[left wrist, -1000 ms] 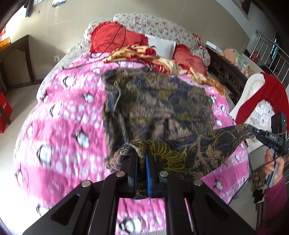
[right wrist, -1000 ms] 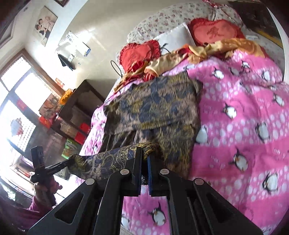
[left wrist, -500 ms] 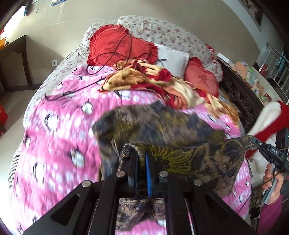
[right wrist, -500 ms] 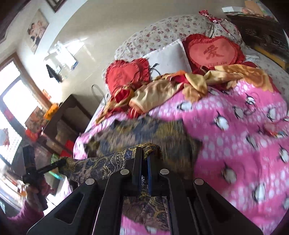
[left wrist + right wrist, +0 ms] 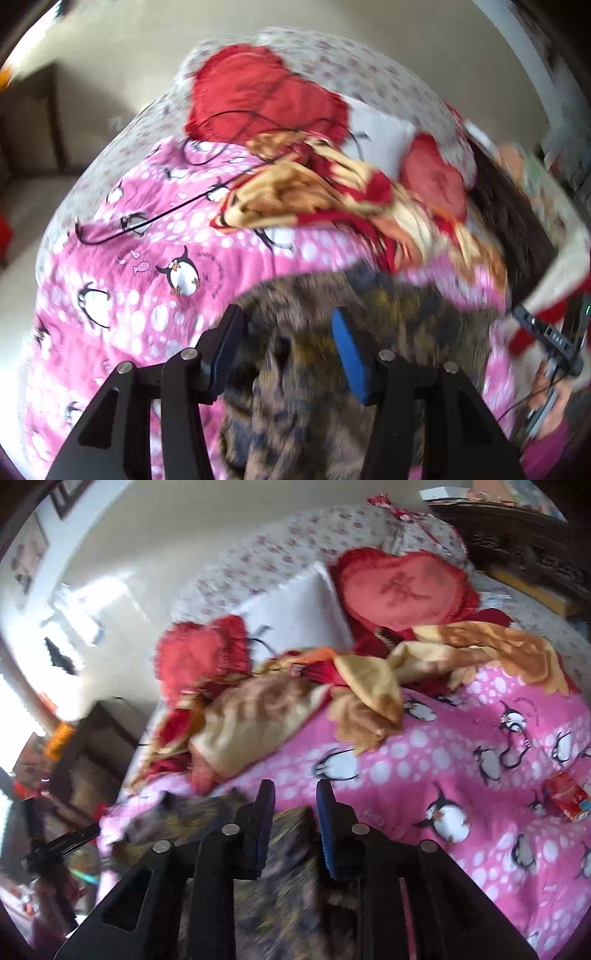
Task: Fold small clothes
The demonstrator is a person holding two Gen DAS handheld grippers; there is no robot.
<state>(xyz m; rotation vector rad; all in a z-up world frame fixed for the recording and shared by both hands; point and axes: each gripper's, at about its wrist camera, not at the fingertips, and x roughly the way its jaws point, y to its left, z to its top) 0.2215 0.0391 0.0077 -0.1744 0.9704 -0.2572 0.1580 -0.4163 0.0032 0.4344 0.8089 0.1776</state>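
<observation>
A dark garment with a gold pattern [image 5: 399, 317] lies doubled over on the pink penguin blanket [image 5: 147, 258], blurred by motion. My left gripper [image 5: 286, 314] hovers just above its near-left part. Its jaws are opening wide and the blue pads [image 5: 347, 354] no longer press on the cloth. In the right wrist view the same garment [image 5: 207, 816] lies under my right gripper [image 5: 295, 784], whose jaws are also opening, with the cloth below them and not pinched. Each gripper shows in the other's view: the right gripper [image 5: 546, 336] at the far right, the left gripper [image 5: 62, 843] at the far left.
A crumpled gold-and-red cloth [image 5: 314, 192] lies just beyond the garment, with red heart cushions [image 5: 258, 92] and a white pillow [image 5: 295, 616] behind it. A black cable [image 5: 155, 221] crosses the blanket. A red can [image 5: 565, 799] lies to the right. Dark wooden furniture [image 5: 517, 550] flanks the bed.
Both grippers carried the garment's near edge forward over the rest of it towards the pillows. Their jaws, shut on that edge before, have now parted and let it go.
</observation>
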